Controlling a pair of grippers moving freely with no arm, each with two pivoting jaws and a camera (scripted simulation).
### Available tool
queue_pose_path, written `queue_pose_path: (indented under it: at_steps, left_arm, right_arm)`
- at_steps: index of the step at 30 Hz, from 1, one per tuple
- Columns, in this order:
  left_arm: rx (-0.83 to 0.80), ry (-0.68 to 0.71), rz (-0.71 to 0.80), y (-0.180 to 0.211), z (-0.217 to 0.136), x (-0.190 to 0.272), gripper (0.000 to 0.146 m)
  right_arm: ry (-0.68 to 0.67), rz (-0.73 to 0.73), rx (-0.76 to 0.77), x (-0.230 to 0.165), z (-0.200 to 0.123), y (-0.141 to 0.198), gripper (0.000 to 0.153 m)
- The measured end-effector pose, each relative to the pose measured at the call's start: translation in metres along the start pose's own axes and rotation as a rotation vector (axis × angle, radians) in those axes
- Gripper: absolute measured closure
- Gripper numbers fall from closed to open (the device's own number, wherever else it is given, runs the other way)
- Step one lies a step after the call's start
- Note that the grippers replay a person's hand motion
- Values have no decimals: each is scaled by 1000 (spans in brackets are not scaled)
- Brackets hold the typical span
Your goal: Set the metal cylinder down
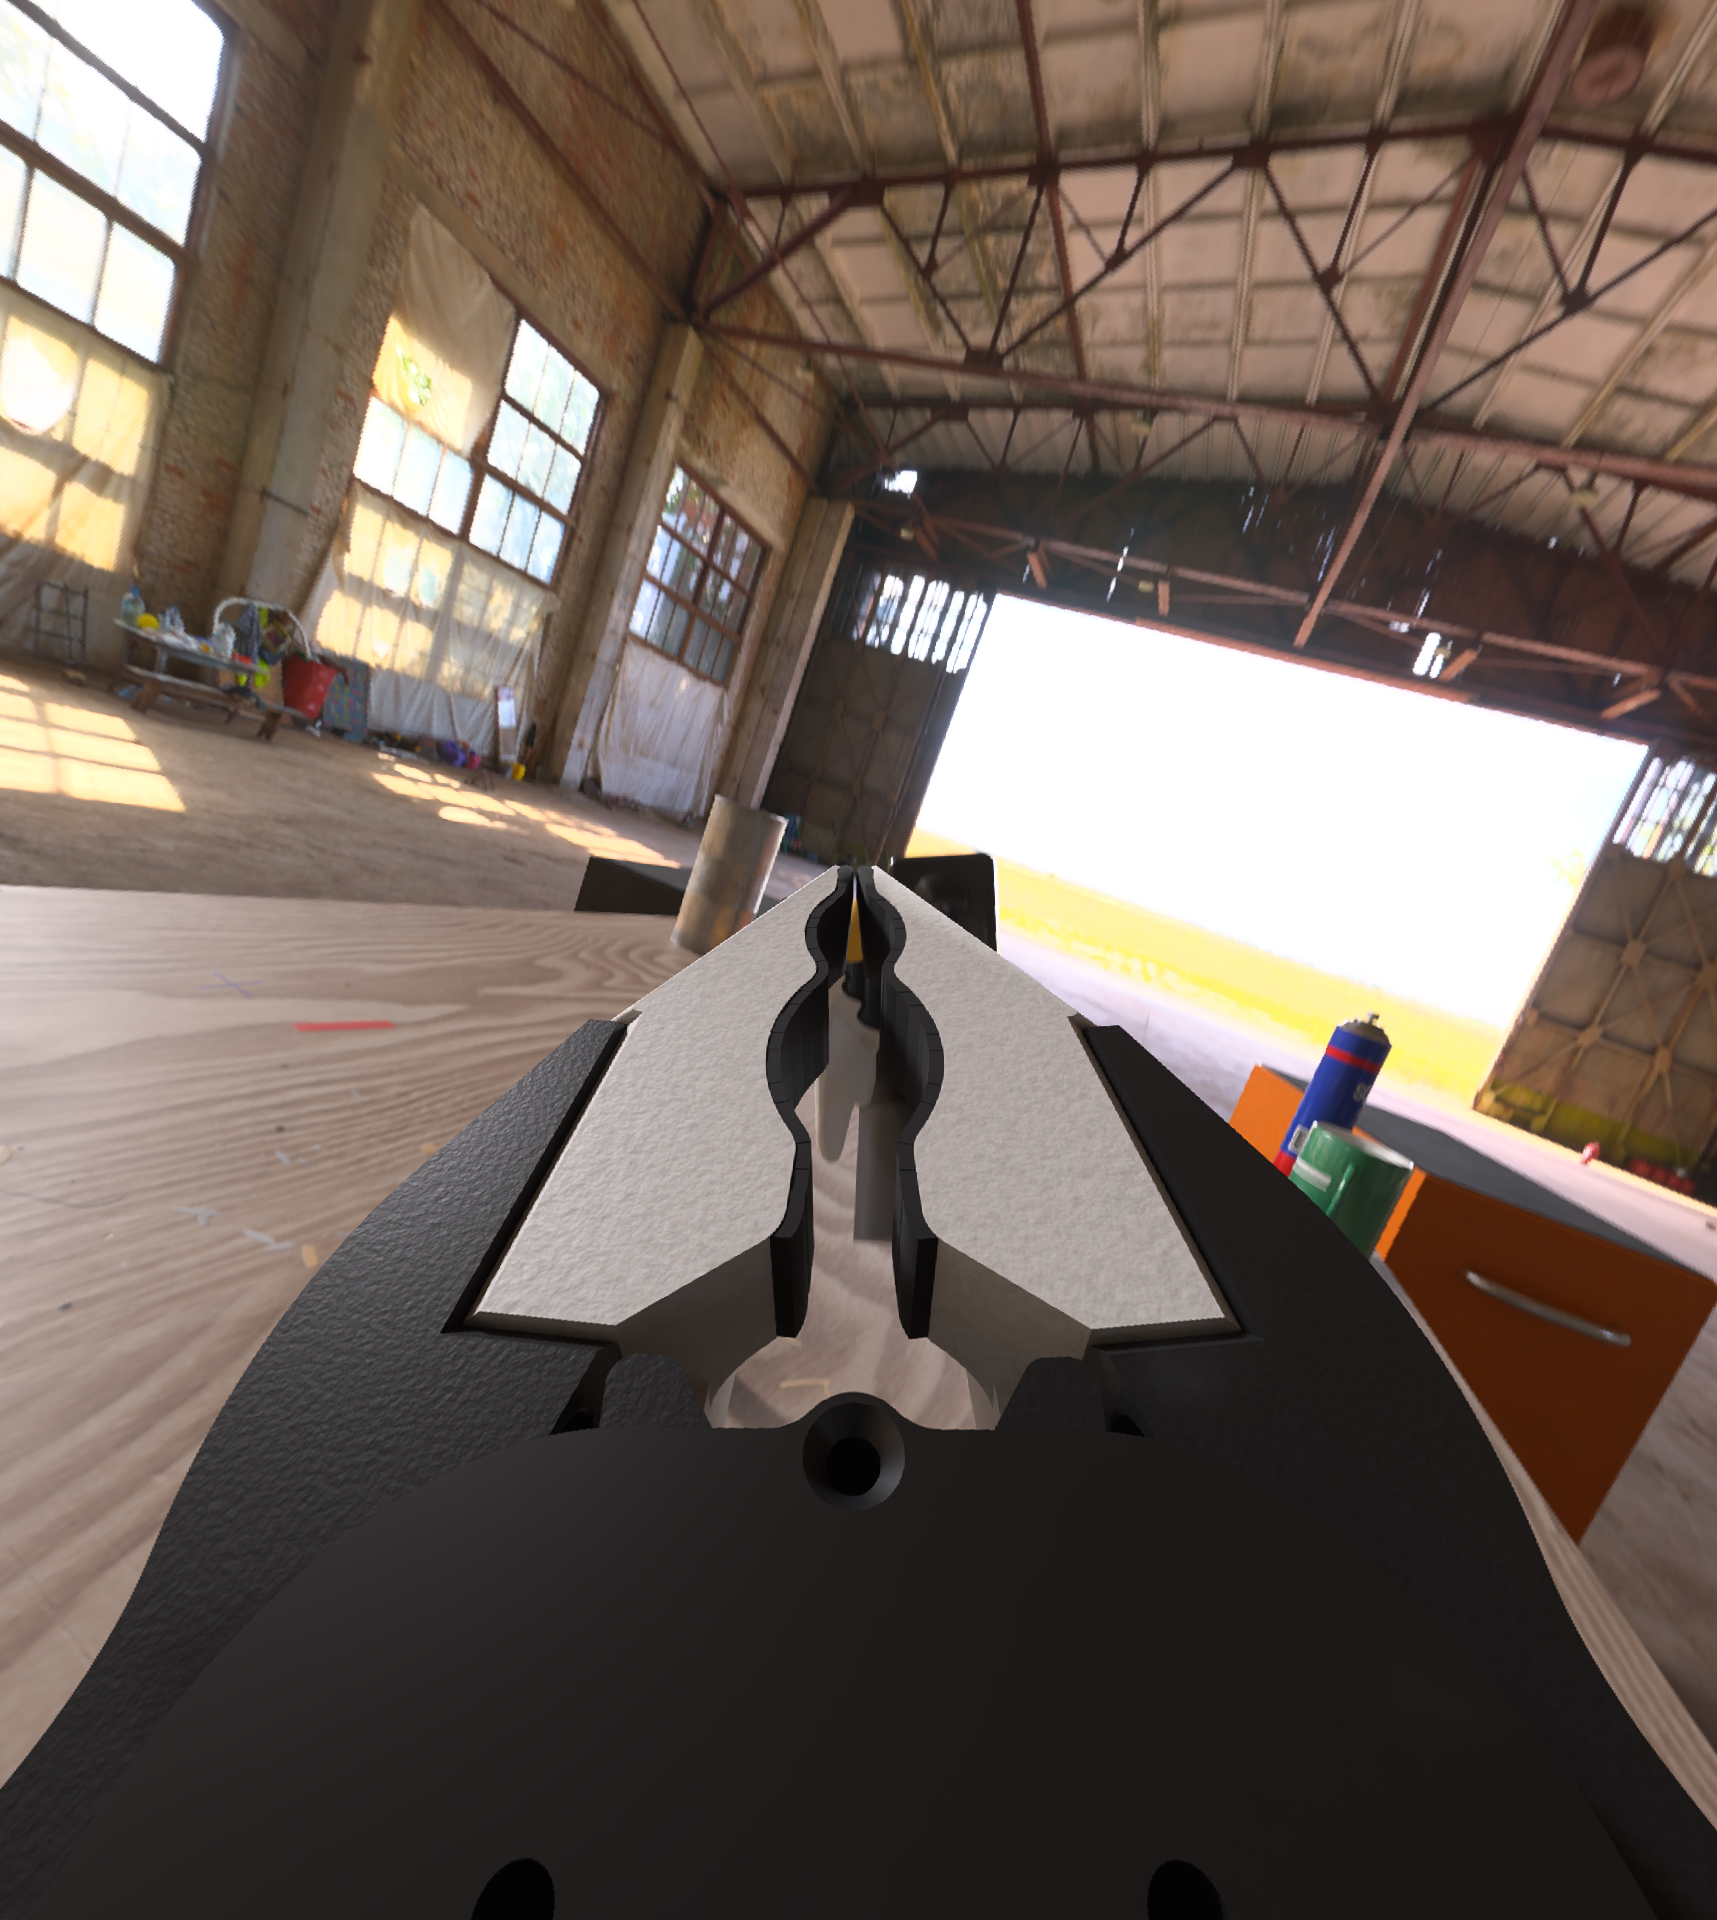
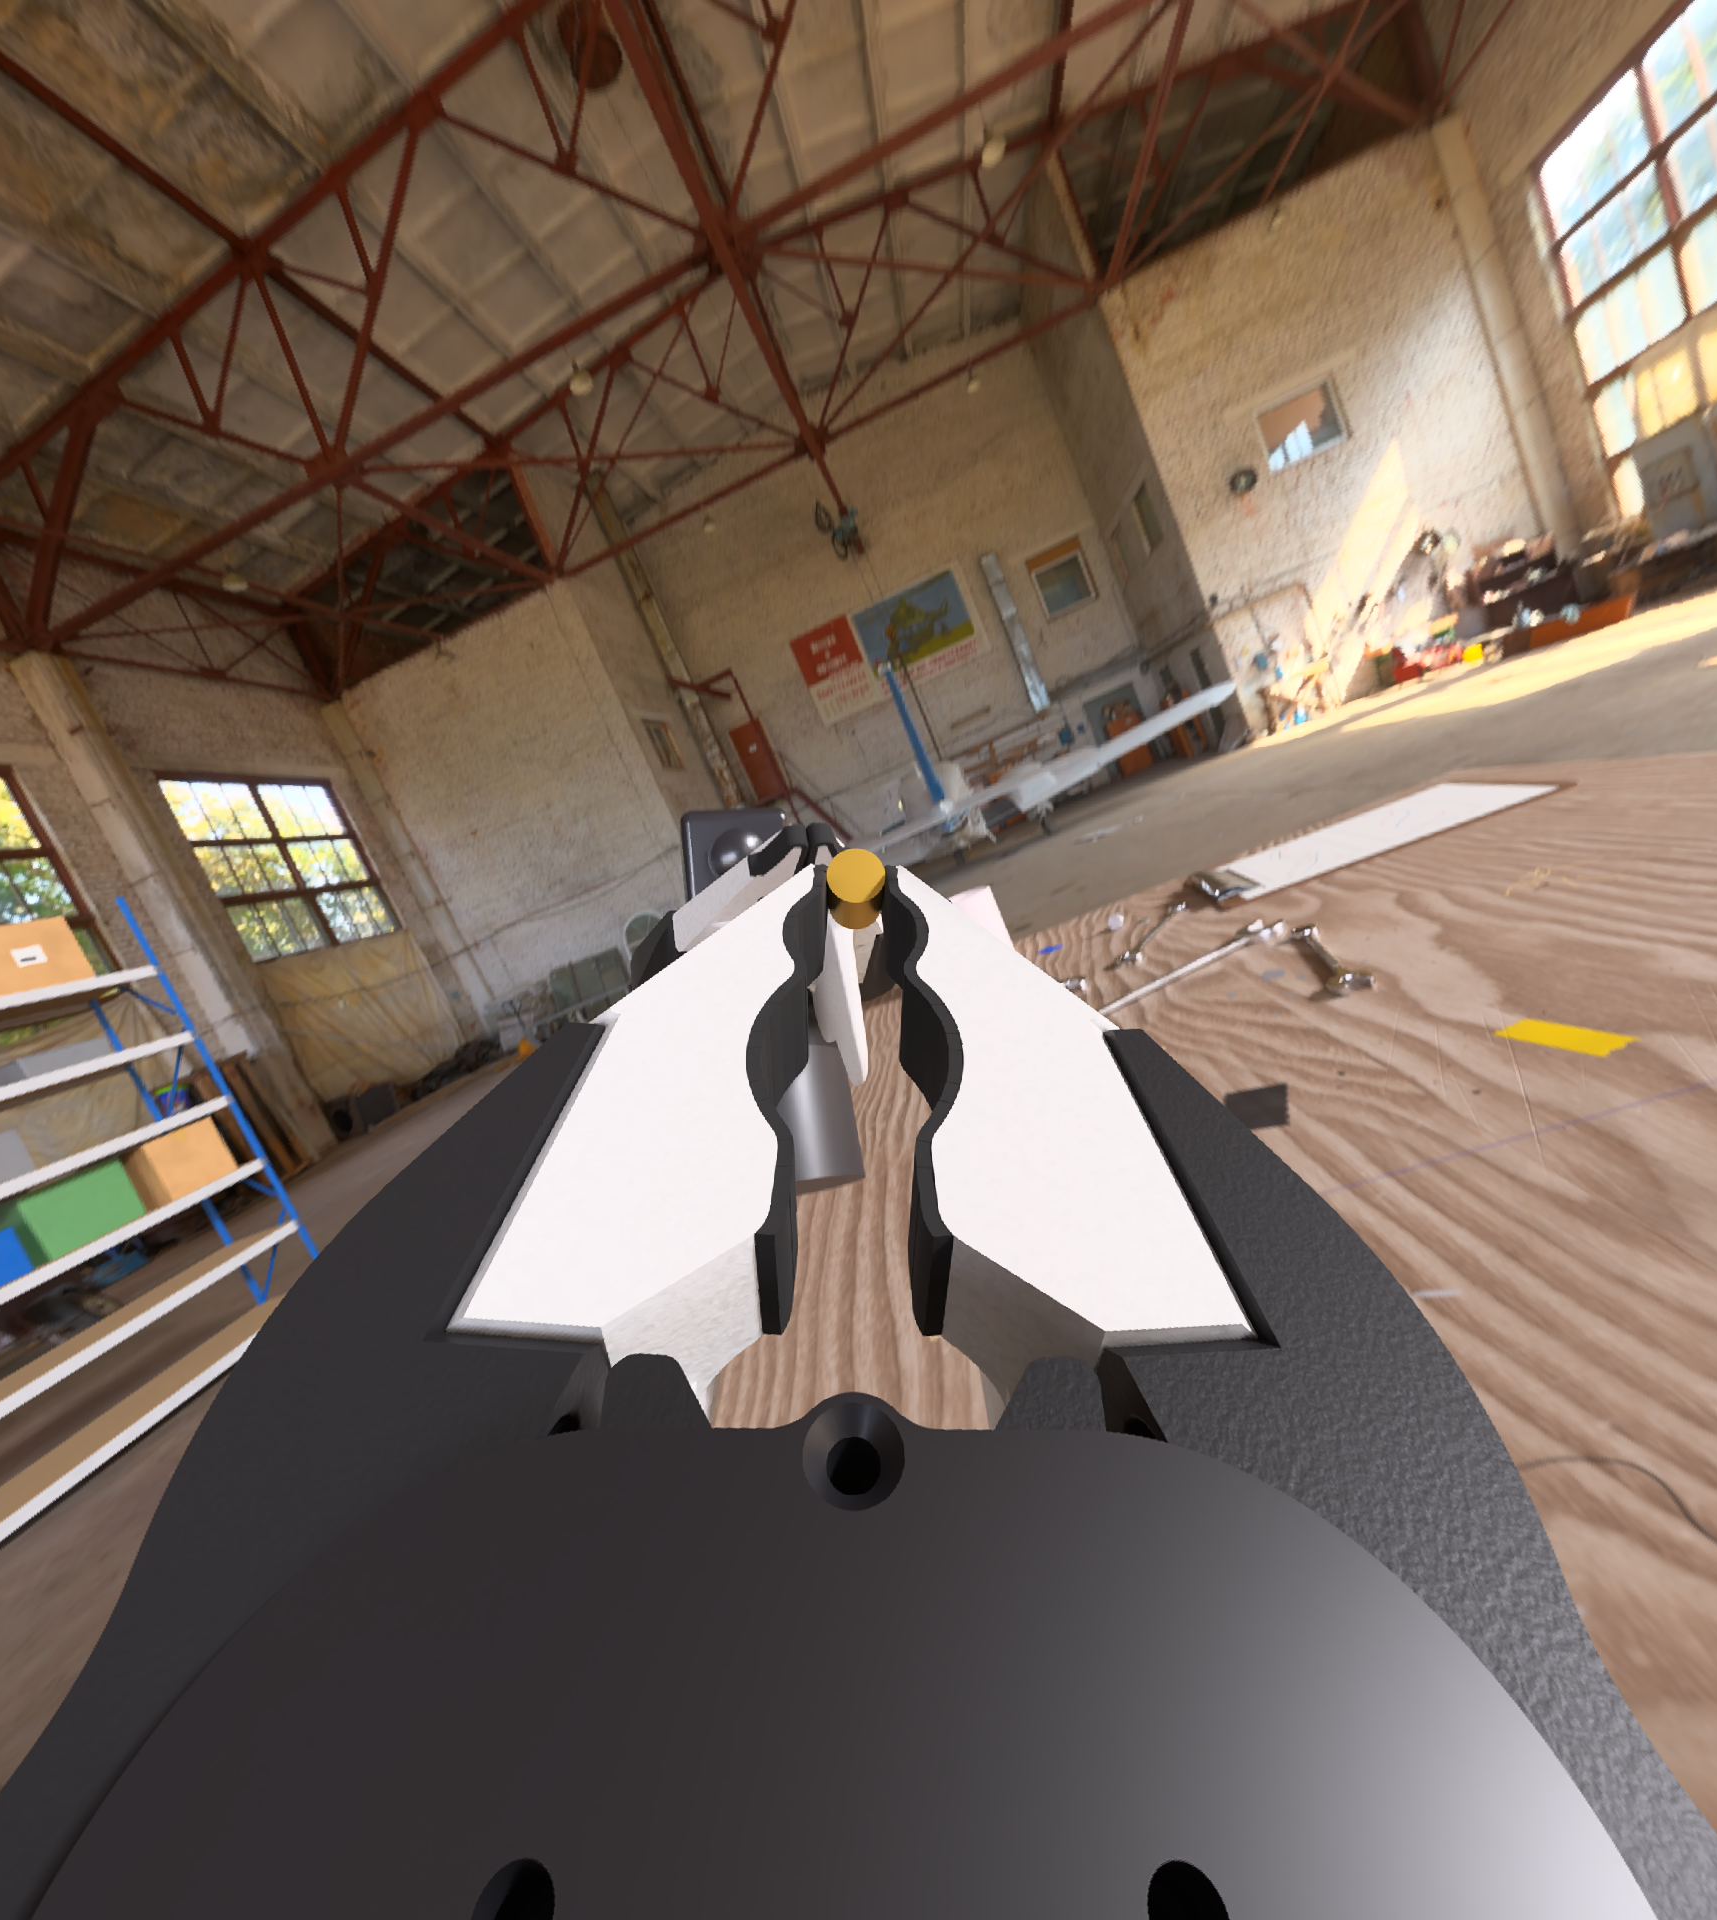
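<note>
The metal cylinder (image 2: 855, 876) has a brass-coloured top end and a grey lower shaft (image 2: 823, 1132). It stands upright above the wooden table (image 2: 1456, 1195). My right gripper (image 2: 854, 896) is shut on it just below the top. In the left wrist view only a yellow sliver of the cylinder (image 1: 853, 938) and its grey shaft (image 1: 872, 1174) show through the finger gap. My left gripper (image 1: 854, 883) is shut, with its tips right at the cylinder. I cannot tell whether it touches the cylinder. It faces the right gripper and shows in the right wrist view (image 2: 760, 894).
A dull metal tube (image 1: 729, 883) stands on the table behind the grippers. A blue spray can (image 1: 1353, 1075) and a green can (image 1: 1347, 1184) stand by an orange cabinet (image 1: 1540, 1340). Wrenches (image 2: 1249, 945), a white sheet (image 2: 1384, 831) and yellow tape (image 2: 1560, 1036) lie to the right. Shelves (image 2: 54, 1143) stand on the left.
</note>
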State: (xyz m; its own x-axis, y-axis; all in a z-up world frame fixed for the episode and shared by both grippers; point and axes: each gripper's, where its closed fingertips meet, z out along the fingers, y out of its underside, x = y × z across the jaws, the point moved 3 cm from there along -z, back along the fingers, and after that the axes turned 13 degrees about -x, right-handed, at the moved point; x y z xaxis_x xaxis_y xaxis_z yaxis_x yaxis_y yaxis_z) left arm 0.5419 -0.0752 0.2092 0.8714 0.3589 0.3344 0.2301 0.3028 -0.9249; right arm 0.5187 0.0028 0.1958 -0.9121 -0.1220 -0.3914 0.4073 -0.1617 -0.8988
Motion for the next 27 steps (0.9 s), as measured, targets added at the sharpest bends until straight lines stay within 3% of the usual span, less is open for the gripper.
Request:
queue_pose_path:
  at_steps: [3,6,7,16,19,22,27]
  left_arm:
    - [-83,-38,41,10,0,-1,144]
    - [-172,-113,119,16,-7,-6,116]
    - [-208,-125,142,18,-10,-7,114]
    - [-605,-357,350,45,-20,-51,114]
    - [-669,-323,333,55,-13,-62,114]
    - [-833,-230,354,80,-1,-65,115]
    - [-1023,-71,350,112,33,-62,116]
  right_arm:
    - [16,-1,-78,3,-9,-1,143]
    - [52,-33,-157,8,-20,-1,143]
    - [62,-41,-194,10,-24,1,143]
    - [318,-82,-689,54,-82,46,143]
    - [319,-87,-863,67,-94,63,143]
    - [272,-100,-970,74,-97,75,143]
    - [199,-128,-1032,75,-93,86,143]
